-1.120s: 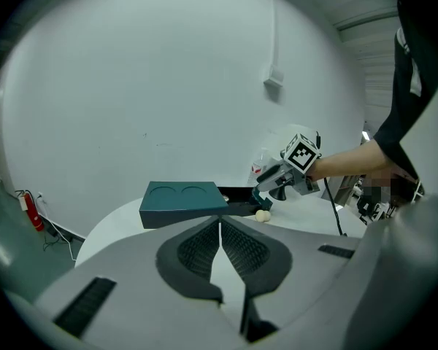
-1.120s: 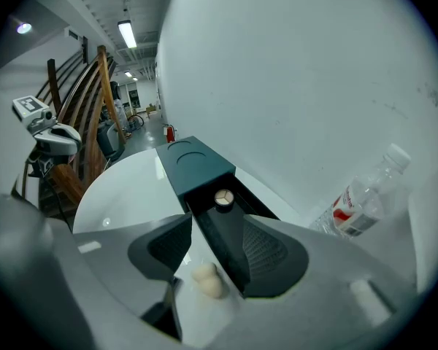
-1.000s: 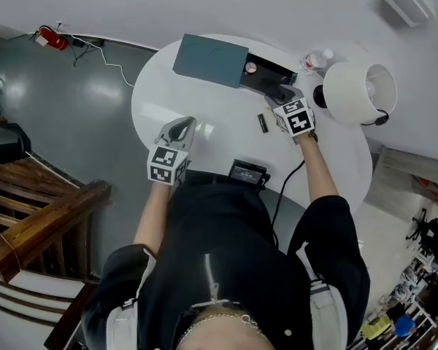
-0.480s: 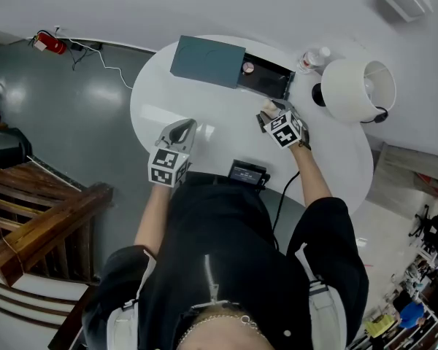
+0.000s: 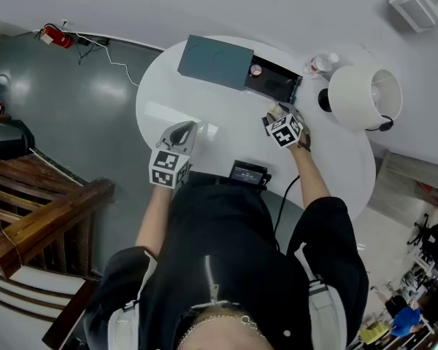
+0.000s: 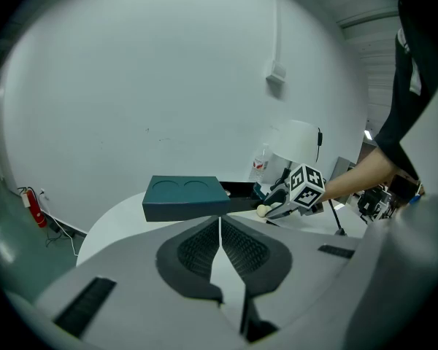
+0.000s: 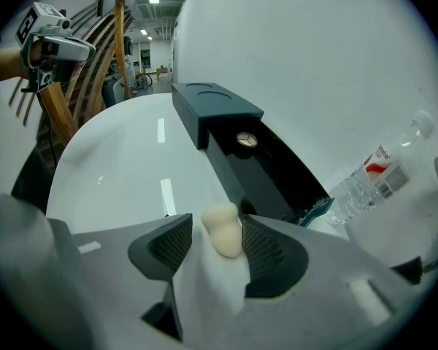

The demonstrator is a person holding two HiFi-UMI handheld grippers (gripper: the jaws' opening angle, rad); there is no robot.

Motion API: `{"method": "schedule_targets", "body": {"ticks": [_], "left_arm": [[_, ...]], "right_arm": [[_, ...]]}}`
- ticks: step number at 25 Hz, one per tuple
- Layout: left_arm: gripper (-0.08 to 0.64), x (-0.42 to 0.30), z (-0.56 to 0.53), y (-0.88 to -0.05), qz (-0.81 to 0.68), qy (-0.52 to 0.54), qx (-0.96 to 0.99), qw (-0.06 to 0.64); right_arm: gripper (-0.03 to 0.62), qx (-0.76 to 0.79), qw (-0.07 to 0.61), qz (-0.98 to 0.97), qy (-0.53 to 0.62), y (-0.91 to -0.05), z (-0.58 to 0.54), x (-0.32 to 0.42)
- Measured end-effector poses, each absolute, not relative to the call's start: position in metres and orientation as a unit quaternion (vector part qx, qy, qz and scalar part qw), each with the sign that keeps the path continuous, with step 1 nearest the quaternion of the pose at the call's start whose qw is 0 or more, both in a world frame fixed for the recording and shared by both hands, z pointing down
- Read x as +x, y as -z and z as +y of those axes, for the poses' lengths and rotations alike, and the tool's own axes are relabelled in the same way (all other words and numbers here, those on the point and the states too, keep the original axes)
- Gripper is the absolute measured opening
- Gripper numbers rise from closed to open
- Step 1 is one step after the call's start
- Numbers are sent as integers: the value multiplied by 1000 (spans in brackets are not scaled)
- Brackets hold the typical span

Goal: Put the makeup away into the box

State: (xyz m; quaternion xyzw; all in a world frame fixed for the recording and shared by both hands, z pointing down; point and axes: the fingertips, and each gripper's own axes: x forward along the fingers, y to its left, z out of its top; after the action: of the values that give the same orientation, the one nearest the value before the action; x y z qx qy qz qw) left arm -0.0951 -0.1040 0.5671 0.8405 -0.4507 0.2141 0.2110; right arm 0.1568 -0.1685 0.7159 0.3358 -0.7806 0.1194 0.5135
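The right claw (image 7: 217, 223) stood apart around the beige sponge (image 7: 223, 232), seemingly touching one pad; left claw (image 6: 220, 223) was together.

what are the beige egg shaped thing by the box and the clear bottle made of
Beige egg-shaped thing: probably soft foam, like a makeup sponge; matte, no glints, rounded and slightly waisted.
Clear bottle: most likely thin plastic; see-through wall with bright glints, and a red and white label wrapped round it.
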Motion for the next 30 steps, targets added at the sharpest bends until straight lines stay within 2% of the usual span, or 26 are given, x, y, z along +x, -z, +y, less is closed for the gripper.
{"method": "schedule_targets", "body": {"ticks": [3, 6, 12, 30], "left_arm": [[14, -98, -104, -567, -454, -214, 839, 209], [14, -99, -104, -567, -455, -215, 838, 211], [14, -95, -106, -568, -453, -214, 840, 211], [14, -83, -108, -565, -446, -206, 845, 210]], "right_arm": [[206, 339, 519, -776, -114, -720, -170, 158], [159, 343, 527, -771, -102, -721, -175, 160], [136, 337, 533, -770, -94, -721, -175, 160], [133, 353, 480, -797, -102, -675, -167, 147]]}}
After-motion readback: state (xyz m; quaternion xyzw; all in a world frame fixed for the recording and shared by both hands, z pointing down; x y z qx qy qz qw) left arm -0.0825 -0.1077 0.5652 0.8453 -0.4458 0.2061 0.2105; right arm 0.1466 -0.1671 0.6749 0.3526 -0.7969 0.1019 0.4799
